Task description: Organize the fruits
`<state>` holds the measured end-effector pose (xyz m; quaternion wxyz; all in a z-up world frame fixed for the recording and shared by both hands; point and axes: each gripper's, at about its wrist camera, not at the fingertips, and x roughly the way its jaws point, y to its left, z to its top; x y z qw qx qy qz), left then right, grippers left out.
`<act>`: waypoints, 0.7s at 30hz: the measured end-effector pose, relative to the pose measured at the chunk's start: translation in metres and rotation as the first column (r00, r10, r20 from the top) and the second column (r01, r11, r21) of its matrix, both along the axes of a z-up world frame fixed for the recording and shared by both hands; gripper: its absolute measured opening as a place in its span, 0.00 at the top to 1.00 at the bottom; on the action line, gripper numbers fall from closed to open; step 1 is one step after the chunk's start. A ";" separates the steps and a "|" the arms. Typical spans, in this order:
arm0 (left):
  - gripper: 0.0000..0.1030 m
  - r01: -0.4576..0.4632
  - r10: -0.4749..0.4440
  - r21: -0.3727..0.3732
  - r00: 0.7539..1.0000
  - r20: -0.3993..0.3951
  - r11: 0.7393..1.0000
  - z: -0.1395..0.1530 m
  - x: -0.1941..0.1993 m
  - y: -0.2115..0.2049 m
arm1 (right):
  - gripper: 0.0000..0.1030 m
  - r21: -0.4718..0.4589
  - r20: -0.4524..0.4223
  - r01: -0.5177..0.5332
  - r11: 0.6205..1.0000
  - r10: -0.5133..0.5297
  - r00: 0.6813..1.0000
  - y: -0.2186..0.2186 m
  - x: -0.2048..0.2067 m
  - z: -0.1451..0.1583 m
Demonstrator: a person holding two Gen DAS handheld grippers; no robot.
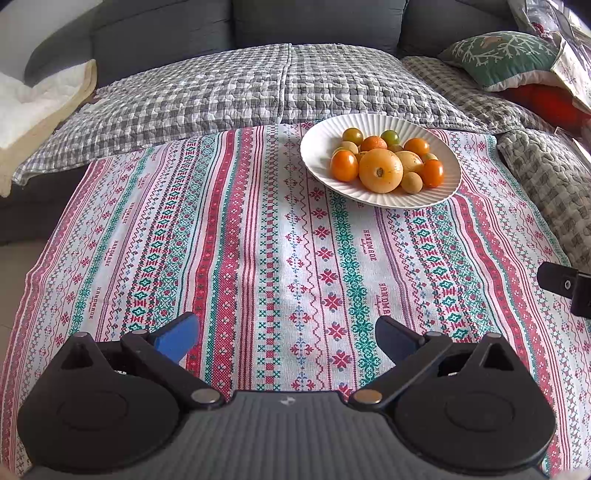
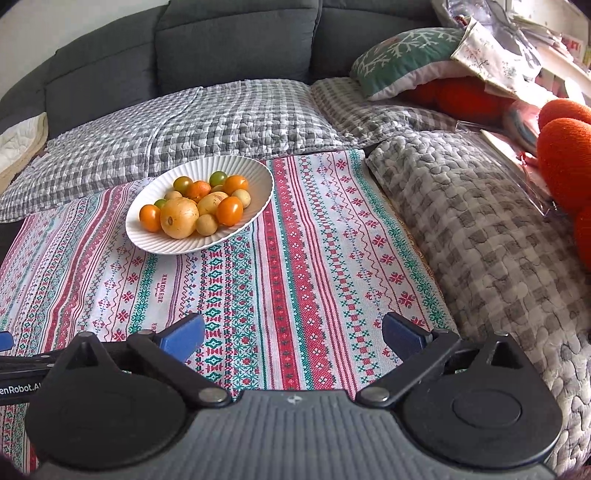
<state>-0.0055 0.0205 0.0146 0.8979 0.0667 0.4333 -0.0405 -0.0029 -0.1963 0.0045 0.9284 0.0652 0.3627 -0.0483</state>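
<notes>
Nearest the lens, ribbed grey housing and two black round pivots of the left tool [image 1: 286, 338], blue-padded fingers [image 1: 177, 338] spread wide with nothing between them, only striped cloth showing through the gap; same picture from the right tool [image 2: 293, 334], blue pads [image 2: 184, 338] set far apart and empty. Beneath both tools, woven cloth with red, green and white cross-stitch stripes [image 1: 258, 258], printed "HANDMADE" in places, laid flat over the worktop. Ahead of the left tool and off to its right, white ribbed oval plate [image 1: 317, 147] resting on the cloth near its far edge; ahead of the right tool and off to its left in the other view. Heaped on the plate: large pale-yellow round fruit [image 1: 380, 170] at the near side; orange cherry tomatoes [image 1: 344, 165] on either side of it; small beige round fruit [image 1: 411, 182] touching the big one; greenish tomatoes [image 1: 390, 137] at the back; all well apart from both tools. At the right edge of the left view, black corner of the other tool. Beyond the cloth, grey-and-white checked quilt [image 1: 221, 96] over a dark grey sofa [image 1: 166, 33]; further right, green cushion with white branch pattern [image 2: 402, 55] and orange knitted cushions [image 2: 565, 155].
</notes>
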 end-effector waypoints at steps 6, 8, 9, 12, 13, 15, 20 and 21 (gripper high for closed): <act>0.05 -0.009 0.008 -0.016 1.000 -0.016 1.000 -0.002 0.001 -0.003 | 0.01 -0.023 -0.026 0.012 1.000 -0.013 1.000 0.005 0.002 -0.006; 0.05 -0.005 0.005 -0.016 1.000 -0.011 1.000 -0.002 0.000 -0.005 | 0.01 -0.035 -0.022 0.002 0.999 -0.002 1.000 0.008 0.002 -0.006; 0.05 -0.005 0.005 -0.018 1.000 -0.011 1.000 -0.002 0.000 -0.005 | 0.01 -0.044 -0.019 -0.004 0.999 0.003 1.000 0.009 0.002 -0.006; 0.05 -0.008 0.007 -0.025 1.000 -0.019 1.000 -0.003 0.000 -0.006 | 0.01 -0.056 -0.022 -0.011 0.998 0.010 1.000 0.012 0.003 -0.007; 0.05 -0.007 0.006 -0.027 1.000 -0.021 1.000 -0.003 0.000 -0.006 | 0.01 -0.056 -0.025 -0.011 0.998 0.010 1.000 0.012 0.004 -0.007; 0.05 -0.002 0.001 -0.028 1.000 -0.021 1.000 -0.003 -0.001 -0.007 | 0.01 -0.053 -0.028 -0.013 0.999 0.012 1.000 0.012 0.004 -0.007; 0.05 -0.001 0.000 -0.032 1.000 -0.019 0.999 -0.003 -0.003 -0.008 | 0.01 -0.057 -0.028 -0.021 0.998 0.019 0.999 0.014 0.004 -0.007; 0.05 -0.003 0.002 -0.033 1.000 -0.017 0.999 -0.002 -0.003 -0.008 | 0.01 -0.059 -0.030 -0.022 0.998 0.020 0.999 0.015 0.004 -0.008</act>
